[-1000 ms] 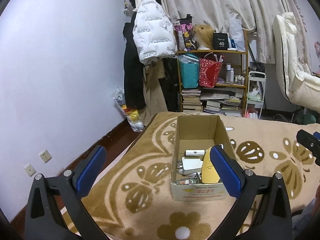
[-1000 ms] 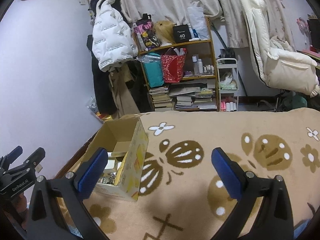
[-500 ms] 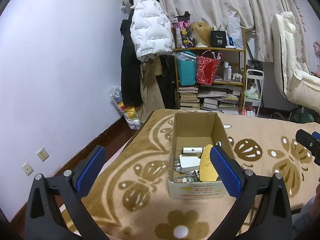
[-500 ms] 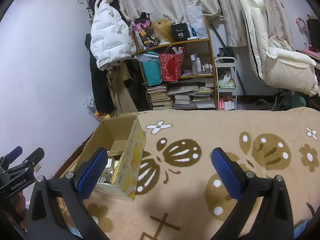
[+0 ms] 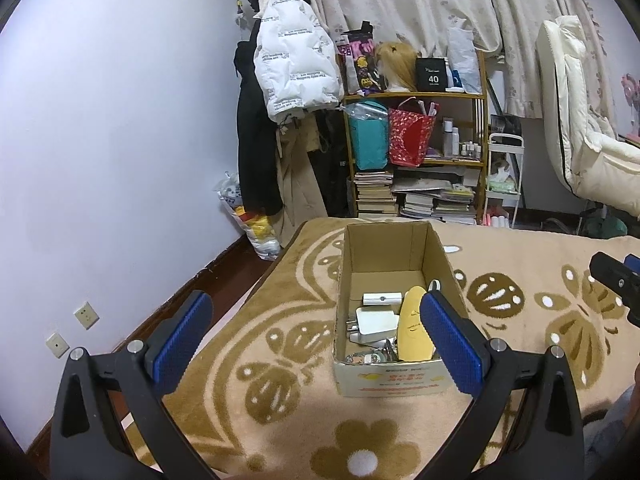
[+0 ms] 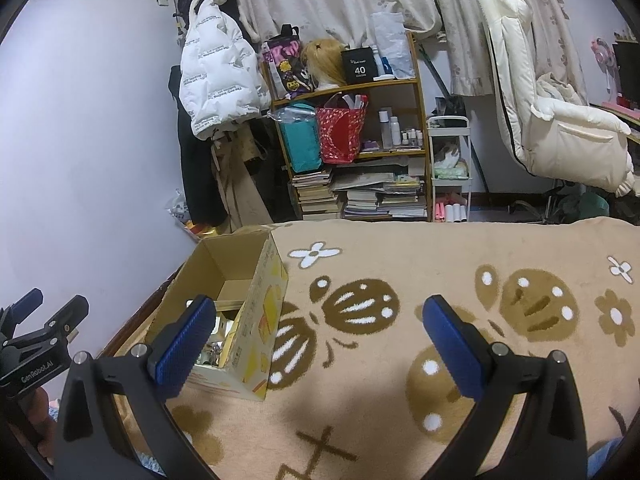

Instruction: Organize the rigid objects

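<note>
1. Standing open on the patterned blanket, the cardboard box sat near the left edge of the bed, its open top up so things could be dropped straight in.
2. Inside it lay the rigid bits already gathered: a yellow shoehorn-shaped piece leaning on the right wall, a flat white metal tin, a small white bar behind it, and some metal odds at the front that were too small to name.
3. The left tool hung above and just short of the box with its blue pads spread wide and nothing between them, lined up as if to look down into the box.
4. The right tool hovered over bare blanket to the right of the box, likewise wide apart and empty.
5. No loose object showed on the blanket in either view, so I judged the sorting to be about done, or the next piece lay out of sight.
6. The bookshelf and hanging white puffer jacket stood well apart, untouched.
</note>
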